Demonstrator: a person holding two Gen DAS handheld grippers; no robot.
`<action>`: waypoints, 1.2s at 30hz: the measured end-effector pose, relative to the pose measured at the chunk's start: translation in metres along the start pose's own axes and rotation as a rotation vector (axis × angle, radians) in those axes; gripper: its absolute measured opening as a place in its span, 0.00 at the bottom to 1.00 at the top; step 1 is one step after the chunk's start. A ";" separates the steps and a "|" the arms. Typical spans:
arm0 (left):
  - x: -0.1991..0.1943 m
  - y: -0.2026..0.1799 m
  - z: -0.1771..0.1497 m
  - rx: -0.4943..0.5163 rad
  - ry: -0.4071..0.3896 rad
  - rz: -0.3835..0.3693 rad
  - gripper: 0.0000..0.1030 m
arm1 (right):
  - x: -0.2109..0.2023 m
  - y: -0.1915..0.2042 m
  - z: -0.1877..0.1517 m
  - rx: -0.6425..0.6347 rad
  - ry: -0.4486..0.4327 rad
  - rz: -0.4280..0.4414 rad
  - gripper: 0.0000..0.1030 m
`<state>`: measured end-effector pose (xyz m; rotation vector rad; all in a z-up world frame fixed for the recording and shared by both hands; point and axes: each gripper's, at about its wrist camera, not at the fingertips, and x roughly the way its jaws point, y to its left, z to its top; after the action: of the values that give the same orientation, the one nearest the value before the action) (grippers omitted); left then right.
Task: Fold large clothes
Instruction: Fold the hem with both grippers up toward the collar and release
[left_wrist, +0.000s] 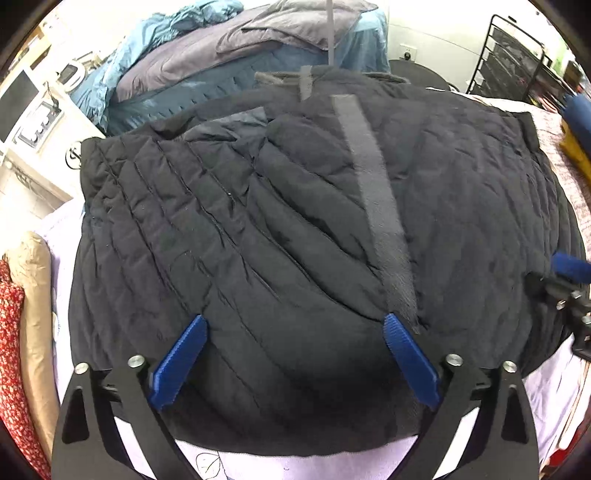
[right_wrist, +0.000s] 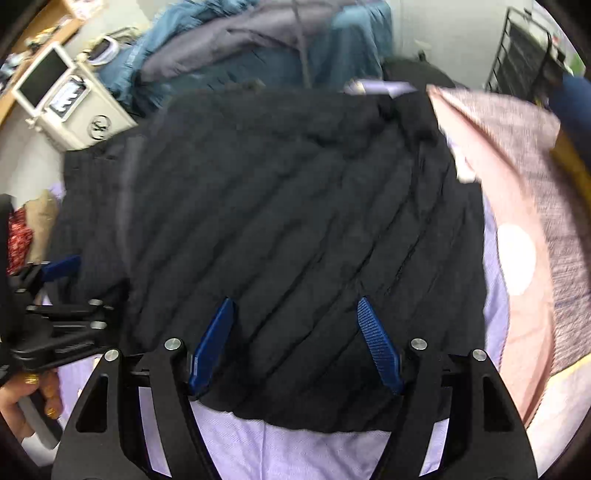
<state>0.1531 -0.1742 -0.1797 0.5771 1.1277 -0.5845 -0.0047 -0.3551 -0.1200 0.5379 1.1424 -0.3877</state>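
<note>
So I've got the bed's lavender sheet under everything, and the big black quilted jacket lies spread across it, a grey strap running down its middle. My left tongs hover spread wide over its near hem, gripping nothing. Right tongs are likewise wide apart, empty, over the jacket's near edge.

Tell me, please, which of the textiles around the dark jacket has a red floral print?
The red floral cloth at the far left edge, beside the tan fabric. The bedding behind the jacket is plain blue and grey.
</note>
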 end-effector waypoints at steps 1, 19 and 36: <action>0.004 0.001 0.003 -0.005 0.011 -0.006 0.95 | 0.006 -0.002 0.002 0.009 0.014 -0.008 0.68; 0.061 0.007 0.032 -0.002 0.174 -0.014 0.96 | 0.066 0.017 0.038 -0.033 0.199 -0.215 0.82; 0.079 0.010 0.037 -0.002 0.166 -0.023 0.97 | 0.091 0.045 0.051 -0.040 0.165 -0.308 0.90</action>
<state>0.2089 -0.2027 -0.2405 0.6203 1.2930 -0.5633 0.0922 -0.3505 -0.1796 0.3636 1.3953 -0.5924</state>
